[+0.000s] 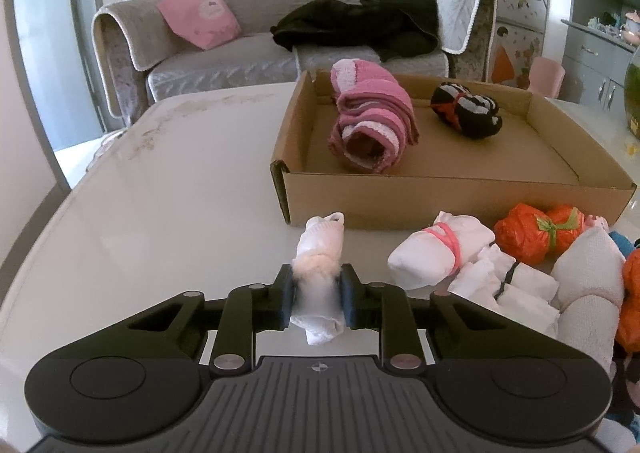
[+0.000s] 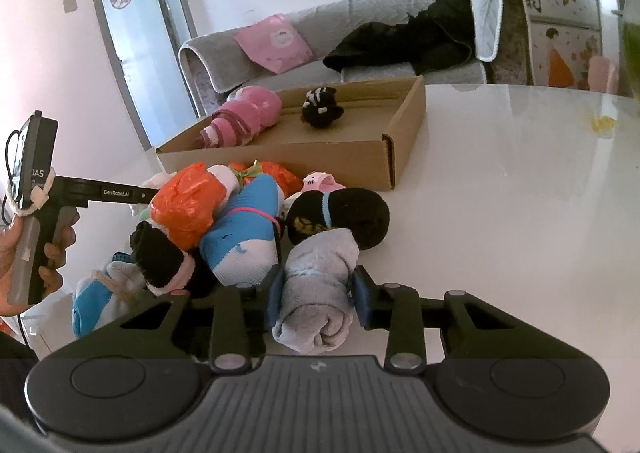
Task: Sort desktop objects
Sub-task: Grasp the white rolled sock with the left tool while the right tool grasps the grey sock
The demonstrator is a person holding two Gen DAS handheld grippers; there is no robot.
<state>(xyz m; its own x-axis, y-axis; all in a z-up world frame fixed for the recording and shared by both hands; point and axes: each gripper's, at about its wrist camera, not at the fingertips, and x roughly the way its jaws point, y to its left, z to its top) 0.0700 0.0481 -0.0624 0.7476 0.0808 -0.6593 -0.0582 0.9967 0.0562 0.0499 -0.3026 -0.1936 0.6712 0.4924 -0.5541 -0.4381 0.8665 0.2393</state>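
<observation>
The white sock roll (image 1: pixel 318 281) lies on the white table (image 1: pixel 140 213) just in front of the cardboard box (image 1: pixel 460 201), to the left of the heap of other rolled socks, and the left gripper (image 1: pixel 316 293) has its blue pads pressed into its middle, so it is clamped on that roll. It looks light and soft, squashing in where the pads bite, with a fuzzy band around its waist; I would judge the middle, where it is bound, the safest place to hold, since a grip nearer a loose end could let the roll slide out or unwind. The grey sock roll (image 2: pixel 316 293) sits at the near edge of the heap, touching a black roll (image 2: pixel 340 217) behind it and a blue and white roll (image 2: pixel 244 229) to its left, and the right gripper (image 2: pixel 316 299) is closed across its body. It seems thicker and spongier, so it should hold well but may drag its neighbours when lifted. The box already holds a pink striped roll (image 1: pixel 372 121) and a small black roll (image 1: pixel 466 109), with bare floor between and around them.
</observation>
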